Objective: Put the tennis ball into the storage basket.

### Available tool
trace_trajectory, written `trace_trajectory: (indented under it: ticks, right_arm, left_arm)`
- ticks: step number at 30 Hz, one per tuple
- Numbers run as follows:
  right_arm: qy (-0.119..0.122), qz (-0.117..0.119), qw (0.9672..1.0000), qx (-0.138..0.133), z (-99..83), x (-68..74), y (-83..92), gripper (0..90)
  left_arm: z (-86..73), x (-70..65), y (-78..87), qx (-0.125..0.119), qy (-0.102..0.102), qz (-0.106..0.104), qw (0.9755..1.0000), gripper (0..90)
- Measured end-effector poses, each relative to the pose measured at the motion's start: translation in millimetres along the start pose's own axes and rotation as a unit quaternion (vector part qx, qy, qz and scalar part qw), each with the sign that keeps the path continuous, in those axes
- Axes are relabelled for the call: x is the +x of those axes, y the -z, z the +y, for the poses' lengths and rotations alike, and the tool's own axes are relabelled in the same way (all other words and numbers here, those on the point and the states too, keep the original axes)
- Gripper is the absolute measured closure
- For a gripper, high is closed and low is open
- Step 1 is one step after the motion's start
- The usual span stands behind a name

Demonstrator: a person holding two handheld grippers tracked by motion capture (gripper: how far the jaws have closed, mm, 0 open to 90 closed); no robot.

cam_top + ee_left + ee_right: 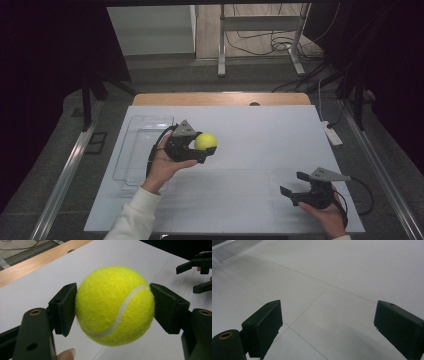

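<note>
I have the tennis ball (pixel 205 141) pinched in my left gripper (pixel 202 145), lifted over the desk (pixel 260 150) just beside the clear tray (pixel 131 150) at its left edge. I judge the next move is carrying it to a spot. My right gripper (pixel 295 186) rests spread near the front right corner. My left gripper view shows both pads touching the felt.

Ball held over the table's left half

The tennis ball (pixel 205 141) sits between the left gripper (pixel 207 146) jaws, just right of the clear tray (pixel 142 131); the right gripper (pixel 293 183) hangs well apart, near the table (pixel 260 130) front-right edge.
</note>
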State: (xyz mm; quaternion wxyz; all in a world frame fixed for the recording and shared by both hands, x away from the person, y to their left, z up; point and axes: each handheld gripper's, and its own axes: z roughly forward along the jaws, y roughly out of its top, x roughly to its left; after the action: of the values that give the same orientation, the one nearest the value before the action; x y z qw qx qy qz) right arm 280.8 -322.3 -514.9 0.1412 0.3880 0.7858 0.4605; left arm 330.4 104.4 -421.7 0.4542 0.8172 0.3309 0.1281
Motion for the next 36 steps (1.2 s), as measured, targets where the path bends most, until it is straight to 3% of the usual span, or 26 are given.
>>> trace_trajectory:
  ticks: [36]
  right_arm:
    - [0.000, -0.001, 1.0000, 0.001, 0.0, -0.1, -0.2, 8.3]
  left_arm:
    - [-4.4, 22.3, 13.8, -0.012, 0.024, 0.030, 0.9992, 26.8]
